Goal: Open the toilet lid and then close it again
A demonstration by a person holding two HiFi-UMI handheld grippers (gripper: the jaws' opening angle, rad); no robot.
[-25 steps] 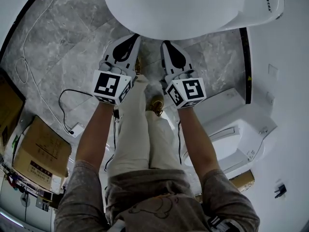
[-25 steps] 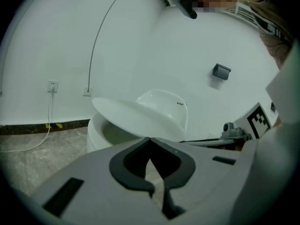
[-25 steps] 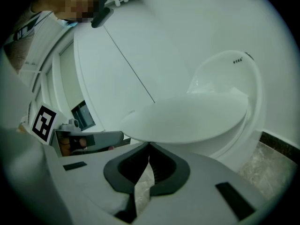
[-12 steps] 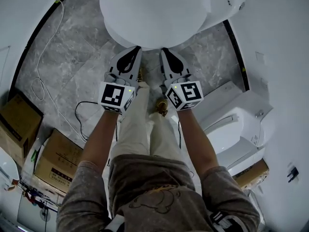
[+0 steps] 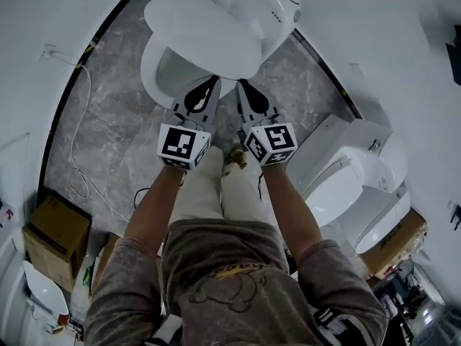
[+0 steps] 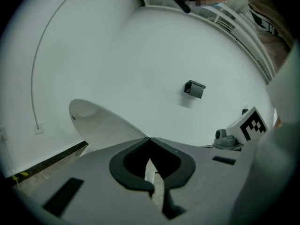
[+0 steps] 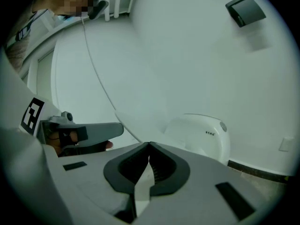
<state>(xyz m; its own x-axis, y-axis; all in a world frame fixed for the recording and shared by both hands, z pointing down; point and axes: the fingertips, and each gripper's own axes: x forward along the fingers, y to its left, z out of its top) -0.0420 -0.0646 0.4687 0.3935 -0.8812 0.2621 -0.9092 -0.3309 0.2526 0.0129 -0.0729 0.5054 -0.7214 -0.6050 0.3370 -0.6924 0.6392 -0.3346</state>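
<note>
The white toilet stands at the top of the head view with its lid (image 5: 205,31) tilted up off the seat and bowl (image 5: 160,72). Both grippers sit side by side at the lid's front edge. My left gripper (image 5: 211,83) has its tips together beneath that edge. My right gripper (image 5: 243,85) is also shut, right next to it. The left gripper view shows the raised lid (image 6: 101,124) just left of the closed tips (image 6: 149,138). From the right gripper (image 7: 149,143), the lid's rim (image 7: 133,123) and the toilet's rear body (image 7: 201,131) are seen ahead.
A second white toilet (image 5: 344,186) stands at the right. Cardboard boxes (image 5: 54,229) sit at the lower left, and a white cable (image 5: 79,121) runs over the grey marble floor. The person's legs and shoes (image 5: 234,157) are below the grippers. A black fixture (image 6: 194,89) hangs on the wall.
The lid has swung up from lying flat over the bowl, and the bowl now shows beneath it. Both grippers stayed at its front edge while the head view shifted.
</note>
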